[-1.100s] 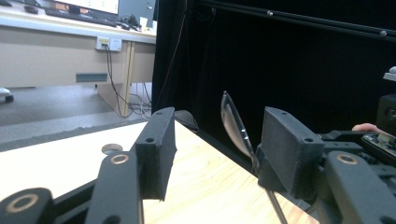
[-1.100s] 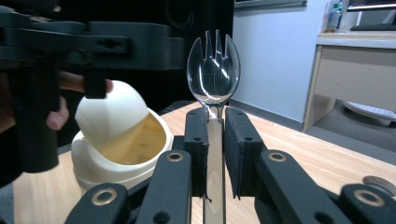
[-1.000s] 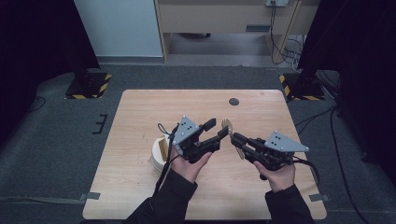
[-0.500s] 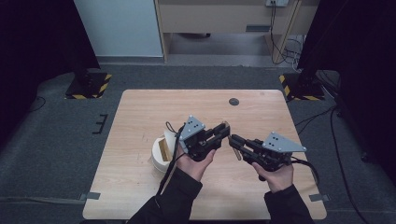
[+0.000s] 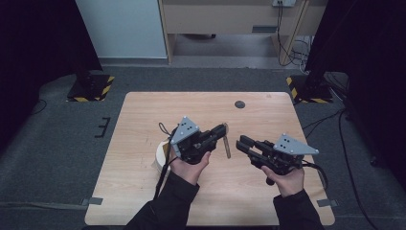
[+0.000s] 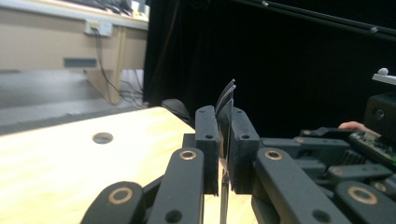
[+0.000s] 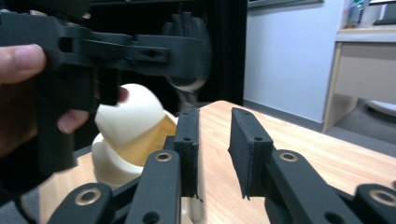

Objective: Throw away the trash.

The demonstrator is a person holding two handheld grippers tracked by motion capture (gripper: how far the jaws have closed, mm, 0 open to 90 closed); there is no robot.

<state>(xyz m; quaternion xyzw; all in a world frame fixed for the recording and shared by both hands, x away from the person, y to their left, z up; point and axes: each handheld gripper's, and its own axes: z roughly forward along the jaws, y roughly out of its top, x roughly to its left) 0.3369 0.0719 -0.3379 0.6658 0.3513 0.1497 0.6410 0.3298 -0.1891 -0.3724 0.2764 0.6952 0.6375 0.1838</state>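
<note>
My left gripper [image 5: 221,132] [image 6: 225,121] is shut on a thin metal utensil [image 5: 227,146] [image 6: 226,93], which looks like a fork. Its jaws have just been closing, and the utensil stands upright between the pads with its handle hanging toward the table. In the right gripper view the utensil [image 7: 189,81] sits in the left gripper's jaws straight ahead. My right gripper [image 5: 242,143] [image 7: 215,135] hovers just right of it. Its jaws have just been opening, and nothing is between them.
A cream cup [image 5: 160,155] [image 7: 126,135] with a yellowish inside stands on the wooden table [image 5: 143,120] under my left hand. A small black round disc [image 5: 240,104] [image 6: 102,137] sits near the table's far edge. Dark floor surrounds the table.
The left gripper's jaws have gone from wide open to shut on the utensil. The right gripper's jaws have parted a little and let it go. Both hands stayed nearly in place.
</note>
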